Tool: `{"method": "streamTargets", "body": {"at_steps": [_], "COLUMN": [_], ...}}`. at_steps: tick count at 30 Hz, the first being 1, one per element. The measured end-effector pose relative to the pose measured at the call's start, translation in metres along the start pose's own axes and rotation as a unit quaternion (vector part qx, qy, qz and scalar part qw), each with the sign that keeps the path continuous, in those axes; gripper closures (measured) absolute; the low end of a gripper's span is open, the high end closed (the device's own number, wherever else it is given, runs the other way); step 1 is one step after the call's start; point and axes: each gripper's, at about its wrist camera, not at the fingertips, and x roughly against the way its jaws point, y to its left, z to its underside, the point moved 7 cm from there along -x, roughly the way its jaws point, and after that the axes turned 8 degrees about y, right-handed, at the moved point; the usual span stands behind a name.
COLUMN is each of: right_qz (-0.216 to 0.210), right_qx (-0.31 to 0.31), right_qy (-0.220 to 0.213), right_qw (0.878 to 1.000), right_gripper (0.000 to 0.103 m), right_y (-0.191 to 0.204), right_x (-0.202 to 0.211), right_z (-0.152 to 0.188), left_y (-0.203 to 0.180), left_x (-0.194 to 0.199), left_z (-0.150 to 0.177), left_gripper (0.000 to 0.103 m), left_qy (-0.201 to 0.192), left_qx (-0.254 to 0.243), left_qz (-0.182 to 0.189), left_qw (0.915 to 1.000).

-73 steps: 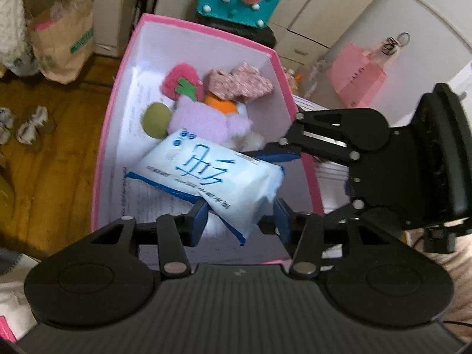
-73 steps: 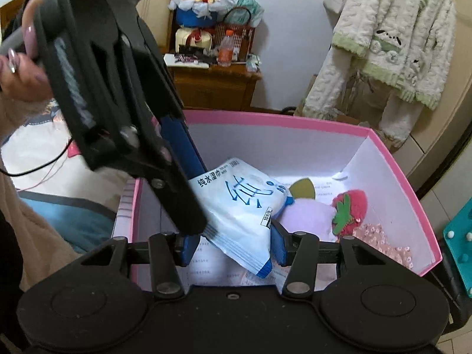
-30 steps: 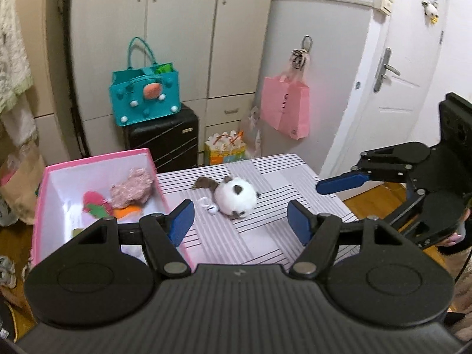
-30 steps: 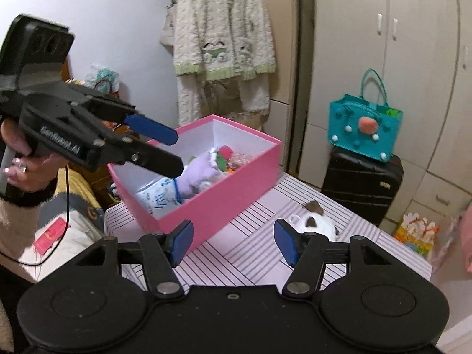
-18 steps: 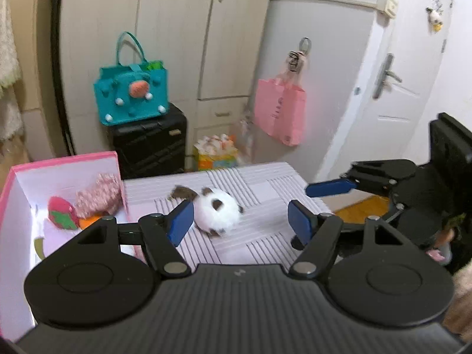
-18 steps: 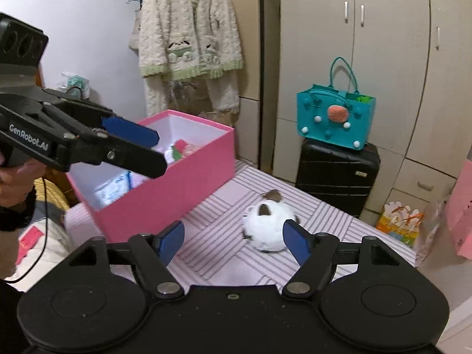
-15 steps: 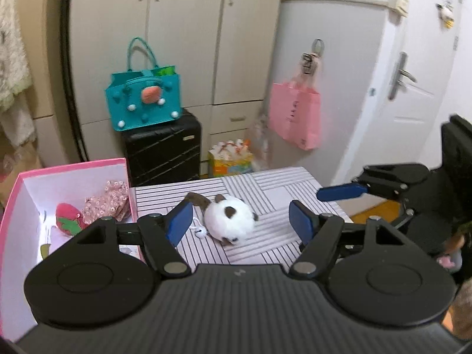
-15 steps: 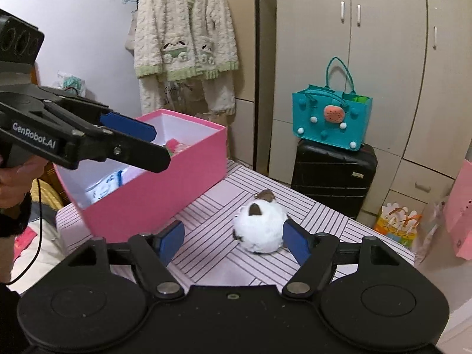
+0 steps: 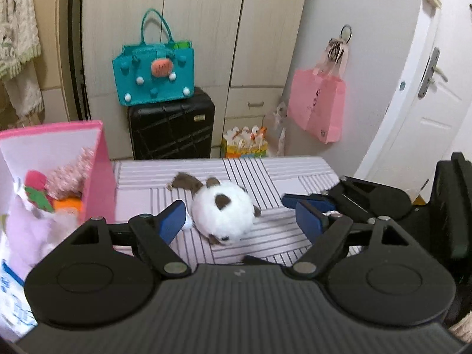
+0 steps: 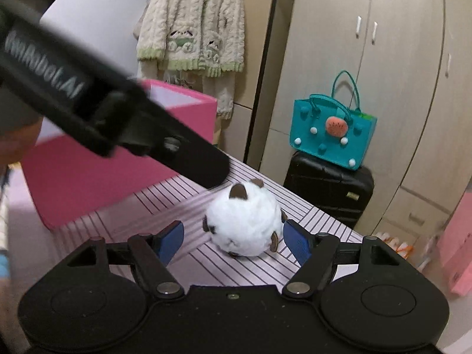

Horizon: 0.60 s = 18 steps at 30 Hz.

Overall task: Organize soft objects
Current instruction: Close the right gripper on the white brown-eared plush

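Round white plush toy [image 9: 222,214] with brown patches sits on the striped tabletop [image 9: 283,174], fluffy, ball-shaped, small brown ears on top. Left gripper [image 9: 239,218] has its blue pads spread and widening; the plush lies ahead between them, closer to the left pad, a clear gap on the right, no contact visible. Right gripper [image 10: 233,240] also parted wide, plush between its pads [image 10: 169,240]; the right pad looks very near the fur, contact unclear from this angle. In the right wrist view the left gripper's black finger crosses above and behind the plush, blurred.

Pink box [image 9: 98,162] stands just left of the left gripper, rigid card walls, white inside, holding a red strawberry plush [image 9: 35,184], a pink speckled soft piece [image 9: 69,172] and a lilac fuzzy toy [image 9: 23,233]. Open tabletop beyond and right of the plush, running to the far table edge. Past that edge: black hard-shell suitcase [image 9: 171,126] with a teal felt bag [image 9: 153,73] on top, pink paper bag [image 9: 317,109] hanging on the wall.
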Motion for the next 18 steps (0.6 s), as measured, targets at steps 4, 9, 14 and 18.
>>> {"method": "streamTargets", "body": {"at_steps": [4,9,14,18], "right_qz": [0.003,-0.016,-0.061,-0.088], "right_qx": [0.012,-0.027,-0.065,-0.104], "right_qy": [0.010,0.024,0.046,0.053], "right_qw": [1.000,0.999,0.995,0.989], "right_gripper": [0.024,0.024,0.024,0.025], "right_y": [-0.001,-0.016,-0.027,-0.029], "right_x": [-0.018,-0.036,-0.055,-0.069], "right_z": [0.006,0.007,0.007,0.006], "left_y": [0.005,0.017,0.027,0.030], "left_x": [-0.022,-0.042,-0.057,-0.069], "left_z": [0.005,0.007,0.005,0.002], "left_gripper": [0.023,0.025,0.032,0.049], "left_qy": [0.026,0.011,-0.009,-0.018], "left_qx": [0.031,0.059,0.091,0.101], "left_qz": [0.030,0.001,-0.012,0.006], "left_qw": [0.9987,0.9982,0.9957,0.9947]}}
